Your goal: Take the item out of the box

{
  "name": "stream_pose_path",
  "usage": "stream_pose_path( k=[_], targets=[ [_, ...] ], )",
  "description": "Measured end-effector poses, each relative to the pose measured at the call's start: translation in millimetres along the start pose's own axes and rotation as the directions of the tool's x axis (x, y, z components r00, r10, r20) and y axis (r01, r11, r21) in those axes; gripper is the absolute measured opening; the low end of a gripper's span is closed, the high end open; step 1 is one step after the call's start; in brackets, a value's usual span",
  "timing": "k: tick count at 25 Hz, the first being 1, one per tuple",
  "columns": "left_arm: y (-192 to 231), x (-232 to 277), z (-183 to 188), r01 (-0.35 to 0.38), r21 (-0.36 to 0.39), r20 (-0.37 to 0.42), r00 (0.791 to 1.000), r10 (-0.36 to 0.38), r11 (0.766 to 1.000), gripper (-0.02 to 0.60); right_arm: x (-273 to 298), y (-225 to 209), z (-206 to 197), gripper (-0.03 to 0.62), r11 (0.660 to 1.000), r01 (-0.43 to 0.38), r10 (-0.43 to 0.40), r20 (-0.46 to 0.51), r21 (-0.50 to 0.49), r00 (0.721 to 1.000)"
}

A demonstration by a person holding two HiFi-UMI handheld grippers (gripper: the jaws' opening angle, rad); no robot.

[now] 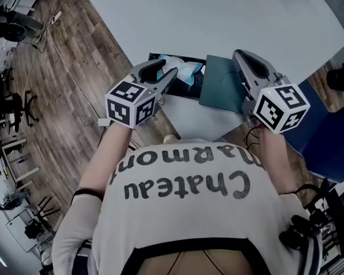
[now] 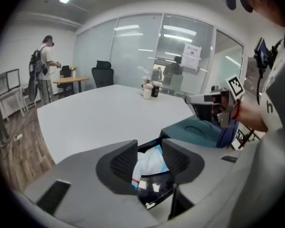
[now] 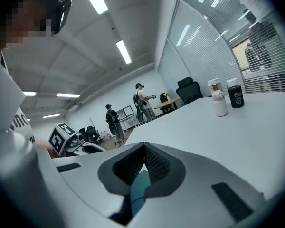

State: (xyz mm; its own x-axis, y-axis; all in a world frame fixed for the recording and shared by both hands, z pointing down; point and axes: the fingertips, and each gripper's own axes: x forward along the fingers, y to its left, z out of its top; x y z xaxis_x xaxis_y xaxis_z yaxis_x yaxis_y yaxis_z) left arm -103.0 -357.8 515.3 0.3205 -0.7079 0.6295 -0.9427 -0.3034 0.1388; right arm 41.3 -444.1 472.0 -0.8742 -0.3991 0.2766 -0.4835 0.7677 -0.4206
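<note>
A shallow black box (image 1: 155, 57) lies at the near edge of the white table (image 1: 218, 16). Inside it rests a crumpled white and blue packet (image 1: 183, 70). The teal lid (image 1: 221, 82) lies flat beside the box on its right. My left gripper (image 1: 166, 73) hovers over the box's left part. In the left gripper view its jaws stand apart, so this gripper (image 2: 149, 148) is open, with the packet (image 2: 149, 165) showing in the gap below. My right gripper (image 1: 238, 55) hangs over the lid. Its pads meet at the tips, so it (image 3: 144, 148) is shut, and the lid (image 3: 138, 189) shows beneath.
Two small bottles (image 3: 221, 101) stand at the table's far end. A blue chair (image 1: 327, 130) is at my right, and wooden floor with office chairs lies to the left. People stand at a desk (image 2: 42, 65) in the far background.
</note>
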Motion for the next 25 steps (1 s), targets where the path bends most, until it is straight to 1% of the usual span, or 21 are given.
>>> stream_pose_path(
  k=[2, 4, 6, 8, 10, 12, 14, 17, 21, 23, 25],
  targets=[
    [-5, 10, -10, 0.011, 0.097, -0.077, 0.997, -0.004, 0.995, 0.19, -2, -3, -1, -0.002, 1.0, 0.006, -0.006, 0.01, 0.018, 1.0],
    [-7, 18, -17, 0.021, 0.181, -0.148, 0.989, 0.006, 0.983, 0.19, -4, -4, -3, -0.001, 0.999, 0.007, -0.008, 0.019, 0.035, 1.0],
    [-6, 27, -19, 0.029, 0.257, -0.197, 0.98, 0.023, 0.966, 0.19, -6, -4, -6, 0.0, 0.999, 0.007, -0.008, 0.018, 0.04, 1.0],
    [-6, 35, -19, 0.039, 0.332, -0.237, 0.971, 0.043, 0.942, 0.19, -10, -4, -9, -0.002, 0.999, 0.012, -0.013, 0.013, 0.039, 1.0],
    [-7, 43, -22, 0.061, 0.38, -0.287, 0.956, 0.055, 0.923, 0.19, -17, -5, -9, -0.001, 0.999, 0.021, -0.021, 0.014, 0.042, 1.0],
    [-10, 48, -28, 0.09, 0.39, -0.34, 0.939, 0.053, 0.916, 0.19, -24, -8, -8, -0.002, 0.998, 0.031, -0.032, 0.021, 0.049, 0.999],
    [-11, 54, -36, 0.109, 0.377, -0.378, 0.925, 0.045, 0.92, 0.19, -29, -13, -8, -0.002, 0.998, 0.035, -0.037, 0.031, 0.057, 0.999],
    [-2, 61, -50, 0.11, 0.375, -0.417, 0.907, 0.062, 0.92, 0.191, -27, -20, -15, -0.002, 0.997, 0.035, -0.037, 0.039, 0.069, 0.999],
    [2, 61, -55, 0.114, 0.387, -0.425, 0.903, 0.067, 0.915, 0.202, -26, -18, -19, 0.0, 0.996, 0.038, -0.041, 0.045, 0.078, 0.998],
    [1, 61, -54, 0.125, 0.377, -0.431, 0.901, 0.055, 0.918, 0.201, -28, -17, -16, -0.002, 0.996, 0.035, -0.039, 0.048, 0.081, 0.998],
    [-1, 62, -53, 0.136, 0.352, -0.437, 0.899, 0.034, 0.926, 0.198, -30, -17, -13, -0.002, 0.996, 0.032, -0.037, 0.051, 0.082, 0.998]
  ],
)
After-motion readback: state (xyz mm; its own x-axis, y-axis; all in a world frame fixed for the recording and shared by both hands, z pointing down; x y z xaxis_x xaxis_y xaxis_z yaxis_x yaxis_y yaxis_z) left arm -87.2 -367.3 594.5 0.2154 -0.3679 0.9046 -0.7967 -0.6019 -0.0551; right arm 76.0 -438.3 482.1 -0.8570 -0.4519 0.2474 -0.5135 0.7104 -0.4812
